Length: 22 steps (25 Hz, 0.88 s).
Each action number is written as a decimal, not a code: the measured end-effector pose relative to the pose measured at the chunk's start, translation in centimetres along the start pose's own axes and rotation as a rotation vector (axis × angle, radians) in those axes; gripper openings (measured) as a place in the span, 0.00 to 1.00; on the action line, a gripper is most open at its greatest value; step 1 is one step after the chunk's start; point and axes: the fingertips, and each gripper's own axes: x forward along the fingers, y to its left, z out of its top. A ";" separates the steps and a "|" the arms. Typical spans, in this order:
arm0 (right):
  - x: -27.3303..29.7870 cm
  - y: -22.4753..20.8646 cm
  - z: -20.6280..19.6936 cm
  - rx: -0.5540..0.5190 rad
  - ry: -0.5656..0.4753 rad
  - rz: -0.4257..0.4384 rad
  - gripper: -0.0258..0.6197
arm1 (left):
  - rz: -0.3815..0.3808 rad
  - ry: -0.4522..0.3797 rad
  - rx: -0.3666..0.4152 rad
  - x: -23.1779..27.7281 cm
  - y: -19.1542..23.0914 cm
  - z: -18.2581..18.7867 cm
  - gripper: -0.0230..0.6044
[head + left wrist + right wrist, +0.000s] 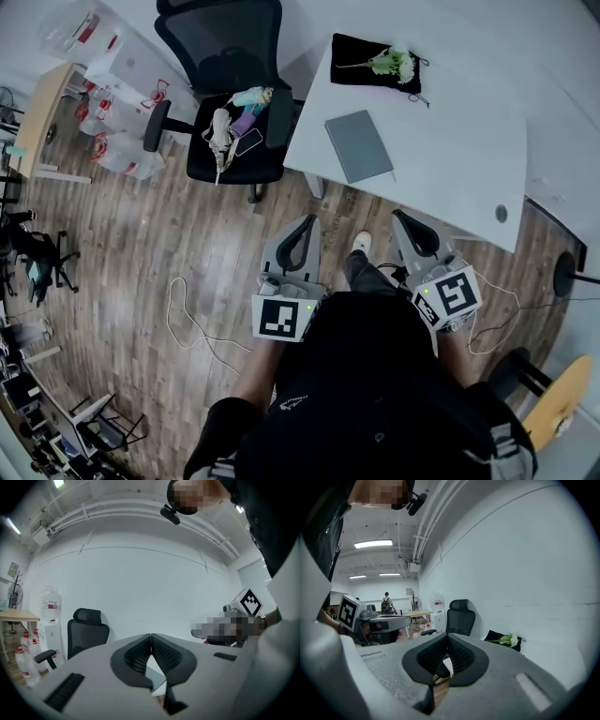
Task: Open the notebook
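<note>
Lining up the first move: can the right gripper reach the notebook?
Probably yes: nothing lies between the right gripper and the notebook, closed near the table edge; the gripper hangs short of the table, jaws shut.

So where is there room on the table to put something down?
The table is bare right of the notebook, down to the round hole. Its far corner has a black cloth with flowers. The chair seat is crowded.

Grey left tongs [307, 221], black top [375, 375]
</note>
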 end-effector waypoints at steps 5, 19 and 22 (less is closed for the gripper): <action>1.4 -4.1 0.4 0.006 0.010 0.032 0.05 | 0.040 0.007 -0.005 3.6 -0.6 0.0 0.05; 5.3 -10.8 1.8 -0.033 0.006 0.145 0.05 | 0.149 0.005 0.013 9.7 0.1 -0.1 0.05; 5.9 -11.0 2.3 -0.033 0.013 0.139 0.05 | 0.144 0.012 0.013 10.1 0.8 0.3 0.05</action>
